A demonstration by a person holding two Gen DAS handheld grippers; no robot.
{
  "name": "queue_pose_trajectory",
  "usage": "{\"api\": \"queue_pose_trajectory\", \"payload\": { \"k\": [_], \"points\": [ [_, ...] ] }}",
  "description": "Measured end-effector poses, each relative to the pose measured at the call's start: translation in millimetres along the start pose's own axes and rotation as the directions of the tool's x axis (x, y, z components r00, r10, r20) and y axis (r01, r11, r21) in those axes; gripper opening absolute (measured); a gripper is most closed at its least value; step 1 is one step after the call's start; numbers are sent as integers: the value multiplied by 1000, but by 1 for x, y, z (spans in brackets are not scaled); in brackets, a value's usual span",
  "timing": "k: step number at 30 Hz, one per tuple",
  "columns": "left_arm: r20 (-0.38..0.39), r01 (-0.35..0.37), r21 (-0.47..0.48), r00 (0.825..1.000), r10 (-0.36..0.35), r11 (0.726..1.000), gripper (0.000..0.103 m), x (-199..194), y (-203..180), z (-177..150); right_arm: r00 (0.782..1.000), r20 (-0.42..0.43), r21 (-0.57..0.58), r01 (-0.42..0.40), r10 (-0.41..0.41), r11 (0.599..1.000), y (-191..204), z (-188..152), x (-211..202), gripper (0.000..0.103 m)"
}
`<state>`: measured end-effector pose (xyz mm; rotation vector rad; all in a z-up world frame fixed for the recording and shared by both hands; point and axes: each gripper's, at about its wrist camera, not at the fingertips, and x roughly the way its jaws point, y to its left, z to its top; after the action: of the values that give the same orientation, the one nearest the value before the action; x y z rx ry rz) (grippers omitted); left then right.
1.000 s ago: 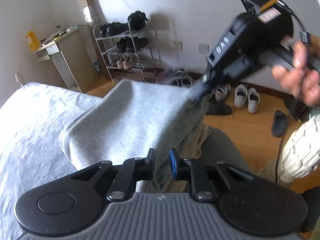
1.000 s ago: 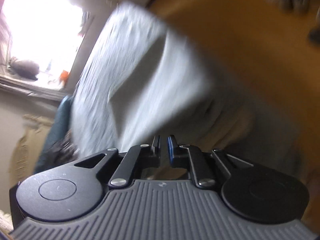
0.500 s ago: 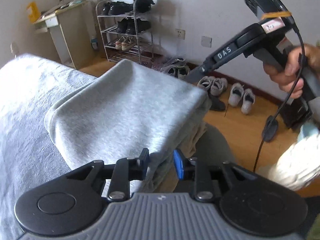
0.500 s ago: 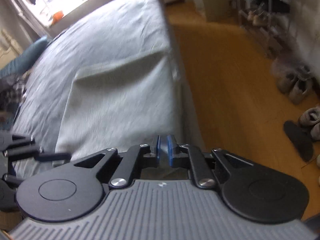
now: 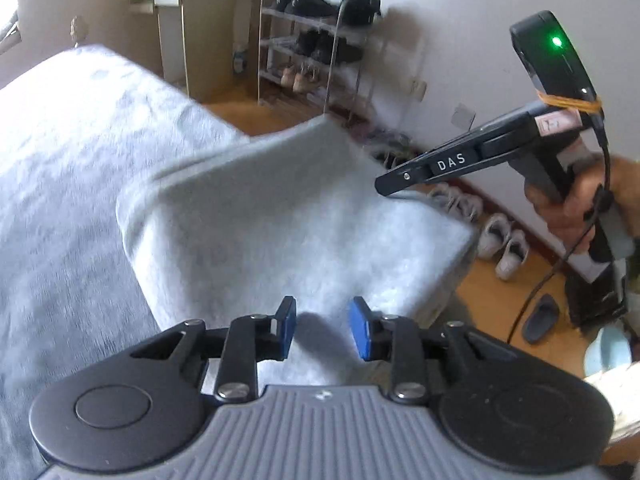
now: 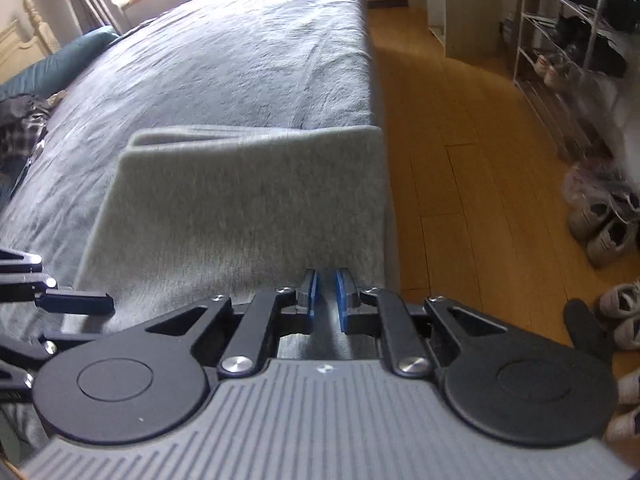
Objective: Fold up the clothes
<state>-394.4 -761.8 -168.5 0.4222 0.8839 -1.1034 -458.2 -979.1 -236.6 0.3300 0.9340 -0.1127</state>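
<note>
A folded grey garment lies flat at the corner of the grey-blue bed. My left gripper hovers over its near edge. Its jaws are opening, the blue pads stand apart, and nothing is between them. A hand holds my right gripper just above the garment's far edge, and it looks shut and empty. In the right wrist view the garment fills the middle of the bed. My right gripper has its pads almost together and grips no cloth. One blue left finger shows at the left edge.
The bed edge drops to a wood floor on the right. A shoe rack stands by the wall, with loose shoes near it. A cabinet stands beyond the bed. Dark clothes and a teal pillow lie at the bed's far end.
My left jaws opened and let go of the garment's near edge. The right gripper released the far corner and rolled round. The garment dropped flat onto the bed.
</note>
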Motion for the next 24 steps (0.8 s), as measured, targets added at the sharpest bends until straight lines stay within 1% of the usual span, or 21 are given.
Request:
{"api": "queue_pose_trajectory", "payload": {
  "k": [1, 3, 5, 6, 7, 8, 9, 10, 11, 13, 14, 16, 17, 19, 20, 22, 23, 24],
  "points": [
    [32, -1, -12, 999, 2, 1000, 32, -3, 5, 6, 1000, 23, 7, -5, 5, 1000, 1, 5, -7, 11],
    [99, -18, -30, 995, 21, 999, 34, -5, 15, 18, 994, 95, 38, -50, 46, 998, 2, 15, -18, 11],
    [146, -73, -40, 986, 78, 997, 34, 5, 30, 29, 990, 137, 44, -50, 43, 998, 2, 26, -10, 11],
    [168, -102, -58, 980, 111, 993, 34, 12, 39, 36, 987, 158, 47, -49, 41, 998, 3, 31, -6, 11],
    [174, -120, -84, 976, 133, 989, 34, 23, 50, 38, 983, 178, 49, -47, 38, 998, 3, 36, -1, 11],
    [179, -137, -110, 971, 155, 984, 32, 34, 61, 41, 986, 166, 75, -44, 31, 996, 0, 36, 8, 11],
    [159, -132, -125, 976, 152, 983, 30, 47, 72, 40, 988, 150, 102, -40, 24, 994, -3, 35, 18, 11],
    [151, -133, -134, 977, 152, 982, 19, 54, 78, 38, 995, 97, 138, -29, 15, 990, -8, 29, 31, 10],
    [142, -133, -143, 978, 153, 981, 16, 61, 84, 36, 996, 89, 165, -24, 9, 986, -12, 22, 35, 10],
    [159, -130, -129, 976, 150, 983, 18, 60, 83, 34, 996, 84, 210, -21, 3, 978, -17, 13, 35, 11],
    [164, -130, -116, 975, 149, 985, 22, 57, 80, 36, 997, 79, 208, -13, -3, 978, -17, 14, 31, 11],
    [195, -126, -121, 969, 148, 985, 27, 43, 76, 37, 995, 95, 186, 9, -28, 982, -13, 19, 21, 12],
    [206, -126, -127, 967, 151, 984, 31, 39, 76, 38, 992, 123, 184, 1, -24, 983, -14, 23, 19, 12],
    [212, -133, -135, 964, 159, 982, 33, 36, 77, 40, 985, 172, 180, -17, -15, 984, -14, 31, 19, 12],
    [203, -138, -136, 965, 164, 981, 32, 41, 79, 40, 985, 171, 176, -6, -24, 984, -13, 34, 23, 12],
    [197, -133, -154, 967, 162, 979, 31, 49, 83, 40, 991, 126, 191, 23, -48, 981, -18, 34, 43, 13],
    [195, -127, -162, 968, 158, 979, 31, 52, 85, 40, 993, 110, 212, 30, -54, 977, -23, 34, 51, 15],
    [194, -122, -170, 969, 154, 978, 31, 55, 86, 41, 993, 107, 238, 29, -56, 971, -27, 33, 54, 19]
  ]
}}
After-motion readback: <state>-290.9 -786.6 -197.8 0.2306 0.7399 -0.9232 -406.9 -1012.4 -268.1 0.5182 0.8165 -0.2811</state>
